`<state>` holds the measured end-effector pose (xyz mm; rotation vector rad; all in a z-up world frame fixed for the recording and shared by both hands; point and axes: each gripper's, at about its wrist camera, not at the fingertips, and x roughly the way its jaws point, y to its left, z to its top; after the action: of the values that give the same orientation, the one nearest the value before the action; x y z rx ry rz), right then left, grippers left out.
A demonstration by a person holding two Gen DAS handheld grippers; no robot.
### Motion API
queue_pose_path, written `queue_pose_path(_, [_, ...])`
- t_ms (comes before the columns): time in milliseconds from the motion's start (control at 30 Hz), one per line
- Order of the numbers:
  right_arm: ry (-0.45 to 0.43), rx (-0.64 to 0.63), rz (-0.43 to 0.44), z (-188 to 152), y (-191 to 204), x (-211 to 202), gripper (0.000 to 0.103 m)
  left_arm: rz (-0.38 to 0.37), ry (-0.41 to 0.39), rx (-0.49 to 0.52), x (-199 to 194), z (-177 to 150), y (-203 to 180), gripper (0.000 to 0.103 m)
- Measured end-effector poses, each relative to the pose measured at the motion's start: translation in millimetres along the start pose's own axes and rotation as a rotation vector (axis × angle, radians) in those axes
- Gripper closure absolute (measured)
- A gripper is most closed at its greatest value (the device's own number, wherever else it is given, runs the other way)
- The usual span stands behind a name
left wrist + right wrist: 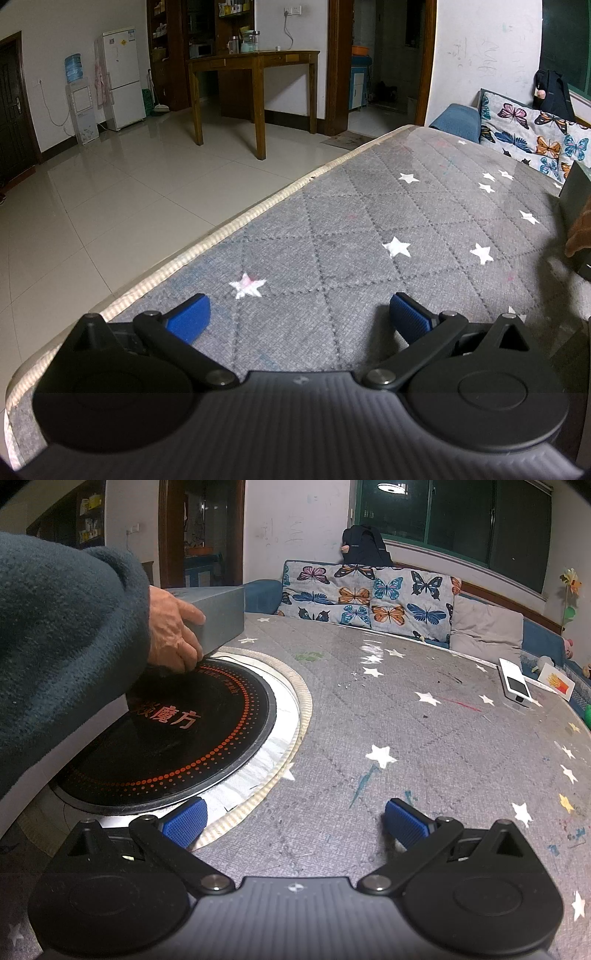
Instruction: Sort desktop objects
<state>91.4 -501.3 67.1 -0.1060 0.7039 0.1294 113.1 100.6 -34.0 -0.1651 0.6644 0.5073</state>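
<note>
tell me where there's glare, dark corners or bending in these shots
Left wrist view: the floor tiles carry a soft sheen, the table edge bows from the fisheye lens, and the frame's corners go black. Right wrist view: a ceiling lamp reflects in the dark window, glare streaks the clear table cover, and the sleeve looms large.

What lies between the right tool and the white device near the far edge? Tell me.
Right wrist view: only bare star-printed cover between right tool and white device.

One grey box [218, 616], one hand [173, 635]
</note>
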Motion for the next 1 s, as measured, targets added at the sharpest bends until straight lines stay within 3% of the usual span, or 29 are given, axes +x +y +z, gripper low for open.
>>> queue_pose_path(1000, [0.0, 0.0, 0.0, 0.0, 2.0, 0.4, 0.0, 0.0, 0.0, 0.0, 0.1, 0.0, 0.2, 0.0])
